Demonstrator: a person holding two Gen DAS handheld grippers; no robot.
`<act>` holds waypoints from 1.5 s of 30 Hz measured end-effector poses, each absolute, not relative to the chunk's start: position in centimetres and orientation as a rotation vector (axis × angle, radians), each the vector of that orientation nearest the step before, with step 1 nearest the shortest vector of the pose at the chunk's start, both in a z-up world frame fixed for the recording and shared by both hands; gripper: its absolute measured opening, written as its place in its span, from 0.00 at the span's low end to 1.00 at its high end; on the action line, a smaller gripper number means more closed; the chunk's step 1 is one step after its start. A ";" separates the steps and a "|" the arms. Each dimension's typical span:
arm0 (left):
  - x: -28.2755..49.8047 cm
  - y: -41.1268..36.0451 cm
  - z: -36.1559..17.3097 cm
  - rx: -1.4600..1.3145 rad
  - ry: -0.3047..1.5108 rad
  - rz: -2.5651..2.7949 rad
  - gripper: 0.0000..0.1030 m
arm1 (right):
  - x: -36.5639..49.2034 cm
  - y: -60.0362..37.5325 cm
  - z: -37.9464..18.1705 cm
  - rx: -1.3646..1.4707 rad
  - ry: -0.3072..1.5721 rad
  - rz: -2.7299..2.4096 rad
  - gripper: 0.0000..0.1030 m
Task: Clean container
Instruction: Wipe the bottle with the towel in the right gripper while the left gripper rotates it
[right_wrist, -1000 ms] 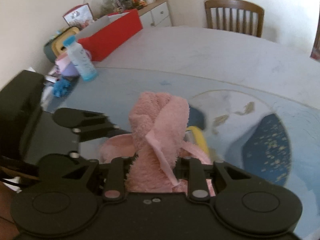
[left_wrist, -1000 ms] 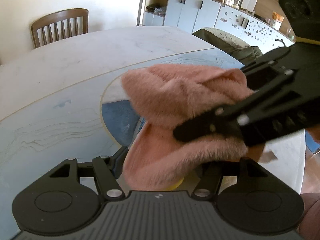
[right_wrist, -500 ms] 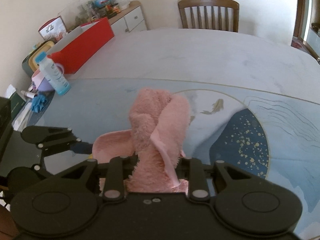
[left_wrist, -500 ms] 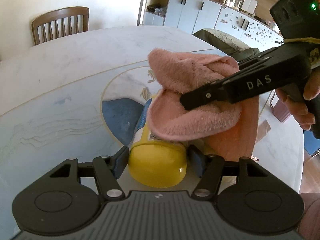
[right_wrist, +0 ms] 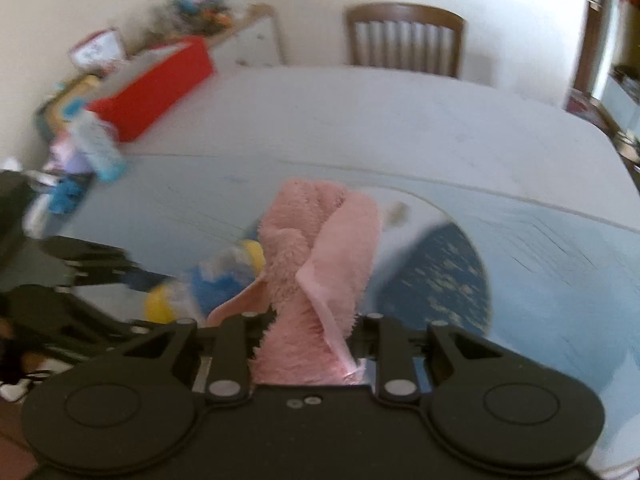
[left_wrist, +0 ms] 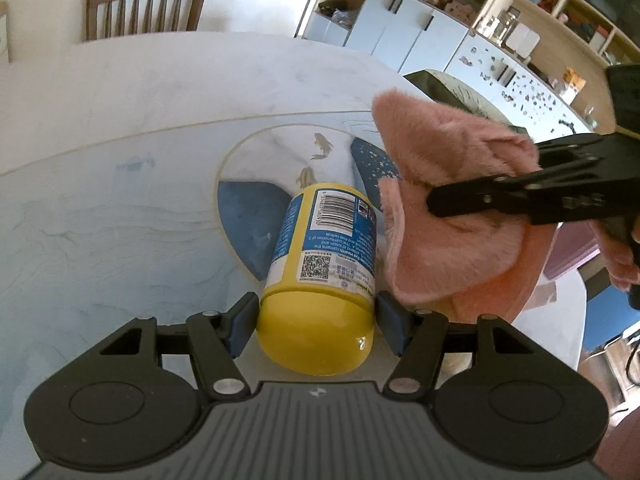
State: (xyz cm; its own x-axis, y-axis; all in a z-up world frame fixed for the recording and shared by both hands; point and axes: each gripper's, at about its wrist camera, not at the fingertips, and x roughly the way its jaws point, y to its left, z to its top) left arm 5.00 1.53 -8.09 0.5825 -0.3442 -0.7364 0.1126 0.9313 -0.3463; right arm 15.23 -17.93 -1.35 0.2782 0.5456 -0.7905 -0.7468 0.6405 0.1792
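Note:
A yellow container (left_wrist: 320,280) with a blue and white label lies on its side, its rounded yellow end held between the blue pads of my left gripper (left_wrist: 316,320), which is shut on it. In the blurred right wrist view the container (right_wrist: 204,284) shows lower left. My right gripper (right_wrist: 308,340) is shut on a fluffy pink cloth (right_wrist: 320,264). From the left wrist view, that cloth (left_wrist: 452,208) hangs just right of the container, a little apart from it, with the right gripper (left_wrist: 500,196) coming in from the right.
The table (left_wrist: 120,140) has a pale cover with blue patches and fish drawings. A wooden chair (left_wrist: 144,8) stands at its far side. A red box (right_wrist: 160,88), a bottle (right_wrist: 96,144) and clutter sit at the table's left edge. Cabinets (left_wrist: 420,36) fill the right background.
The pink cloth covered the container a second ago. My right gripper has carried it off to the right, and the label now shows in full. The left gripper kept its hold.

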 end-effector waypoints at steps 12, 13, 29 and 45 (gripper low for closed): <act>5.6 1.9 -8.3 -0.320 0.926 -0.282 0.61 | 13.4 -12.6 -1.9 -0.276 0.971 1.080 0.25; 5.6 1.9 -8.3 -0.324 0.927 -0.282 0.61 | 13.4 -12.6 -2.0 -0.275 0.969 1.078 0.25; 5.7 1.5 -8.2 -0.312 0.917 -0.284 0.61 | 17.1 -14.7 -2.9 -0.311 0.942 0.875 0.25; 5.3 1.4 -8.3 -0.293 0.913 -0.280 0.61 | 18.4 -18.6 -4.3 -0.265 1.023 0.730 0.52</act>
